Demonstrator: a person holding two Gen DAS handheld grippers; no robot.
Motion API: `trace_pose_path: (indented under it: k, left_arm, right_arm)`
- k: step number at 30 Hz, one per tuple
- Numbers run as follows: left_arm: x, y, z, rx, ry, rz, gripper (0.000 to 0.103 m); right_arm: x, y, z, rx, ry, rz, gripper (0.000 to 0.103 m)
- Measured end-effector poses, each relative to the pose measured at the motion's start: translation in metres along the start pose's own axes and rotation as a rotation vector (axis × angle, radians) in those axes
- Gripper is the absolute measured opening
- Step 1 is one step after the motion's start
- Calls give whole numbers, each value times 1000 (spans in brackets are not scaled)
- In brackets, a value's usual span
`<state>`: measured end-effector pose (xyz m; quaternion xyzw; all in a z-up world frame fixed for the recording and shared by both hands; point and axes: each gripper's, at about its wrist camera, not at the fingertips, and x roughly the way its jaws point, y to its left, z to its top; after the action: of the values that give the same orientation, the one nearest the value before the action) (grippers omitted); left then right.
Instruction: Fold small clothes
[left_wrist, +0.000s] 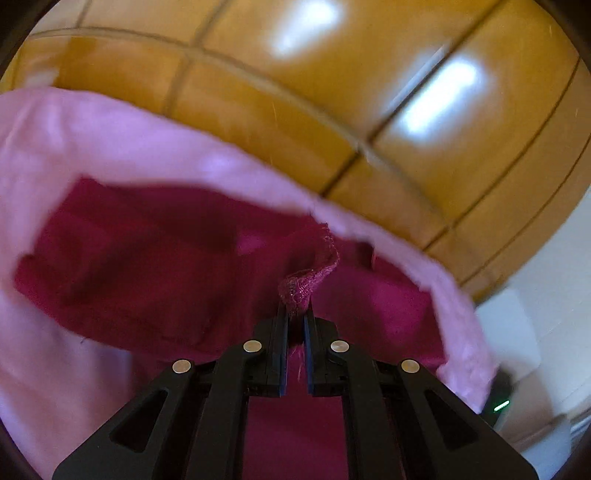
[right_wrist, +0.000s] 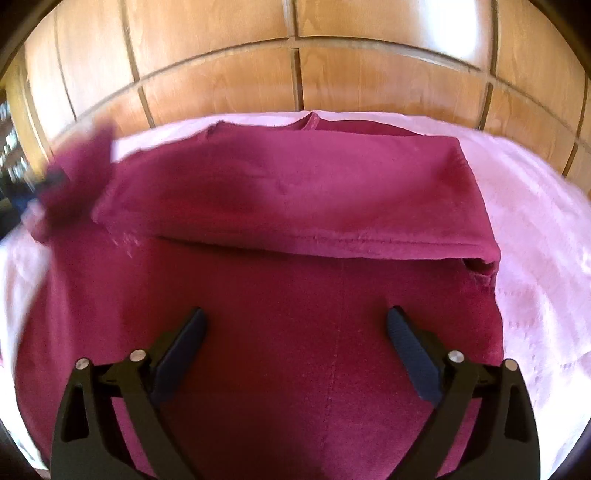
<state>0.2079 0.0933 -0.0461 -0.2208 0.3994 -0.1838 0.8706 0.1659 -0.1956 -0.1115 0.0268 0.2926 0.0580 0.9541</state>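
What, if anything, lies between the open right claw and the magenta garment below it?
Nothing visible does. The right claw hangs open directly over the magenta garment, with only bare cloth between its fingers. The left claw is shut on a corner of the same garment, far off at the left edge of the right wrist view.

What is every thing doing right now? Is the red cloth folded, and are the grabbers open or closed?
Red cloth: partly folded, top part doubled over.
Pink sheet: spread flat under the cloth.
Left hand-held gripper: shut, pinching a corner of the cloth.
Right hand-held gripper: open, holding nothing.
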Motion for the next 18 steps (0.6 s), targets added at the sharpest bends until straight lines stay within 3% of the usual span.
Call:
trace_pose_path:
  k: [1, 4, 9, 12, 15, 17, 18]
  left_arm:
    - [11, -4, -7, 9, 29, 2, 6]
    - [17, -6, -18, 28, 50, 11, 7]
    - [-7, -6, -33, 76, 38, 7, 30]
    - [-23, 0, -46, 95, 22, 8, 35]
    - [-33, 10, -57, 80, 25, 6, 35]
    - [-35, 19, -63, 63, 30, 14, 35]
    - [-35, 21, -65, 55, 29, 19, 35]
  right_arm:
    - [-2, -1, 3, 29, 2, 34, 84]
    - [-7, -4, 17, 160, 25, 242, 74]
    - [8, 30, 49, 201, 73, 463, 72]
    - [24, 56, 63, 179, 108, 488, 71]
    - [45, 73, 71, 190, 156, 495, 61]
    - [55, 83, 73, 175, 164, 453, 55]
    - [57, 88, 73, 160, 162, 440, 45]
